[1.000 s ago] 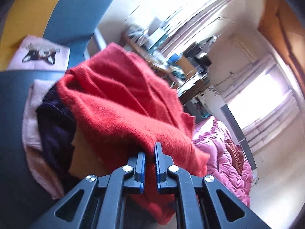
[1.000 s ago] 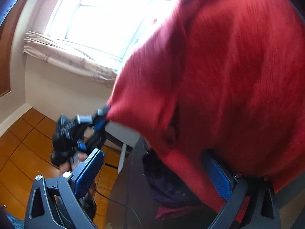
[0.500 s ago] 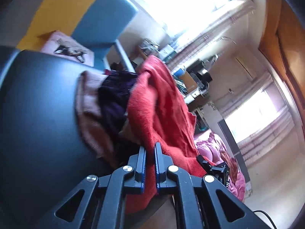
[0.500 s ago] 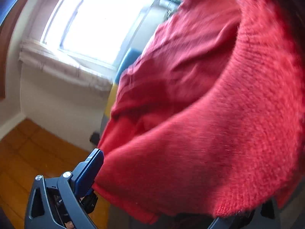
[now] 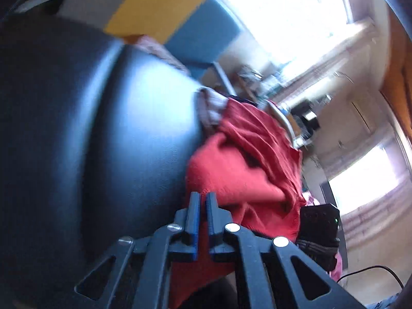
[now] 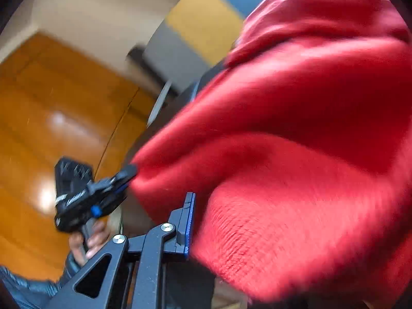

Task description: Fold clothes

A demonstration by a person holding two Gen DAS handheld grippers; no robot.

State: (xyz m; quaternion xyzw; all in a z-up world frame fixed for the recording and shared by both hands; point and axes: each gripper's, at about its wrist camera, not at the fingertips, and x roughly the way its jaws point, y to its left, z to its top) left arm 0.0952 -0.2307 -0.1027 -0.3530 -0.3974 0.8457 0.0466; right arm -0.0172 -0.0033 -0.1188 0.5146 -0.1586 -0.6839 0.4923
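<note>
The red knit sweater (image 5: 244,167) trails from a clothes pile over a black padded surface (image 5: 103,128). My left gripper (image 5: 202,196) is shut on its near edge, with red knit pinched between the blue pads. In the right wrist view the sweater (image 6: 296,154) fills the right side, and the left gripper (image 6: 130,172), held by a hand (image 6: 90,242), pinches its corner. My right gripper (image 6: 206,196) has its jaws closing on a thick fold. One finger (image 6: 189,219) presses against the knit. The other is hidden under the cloth.
Pinkish and dark garments (image 5: 208,103) lie behind the sweater. A blue and yellow panel (image 5: 180,25) stands beyond the black surface. Orange wooden floor (image 6: 51,128) lies below its edge. The right hand's black device (image 5: 319,221) shows at the sweater's right. Both views are blurred.
The left gripper has dragged the sweater off the pile and across the black surface. The right jaws stood wide open around the cloth and have come together on it.
</note>
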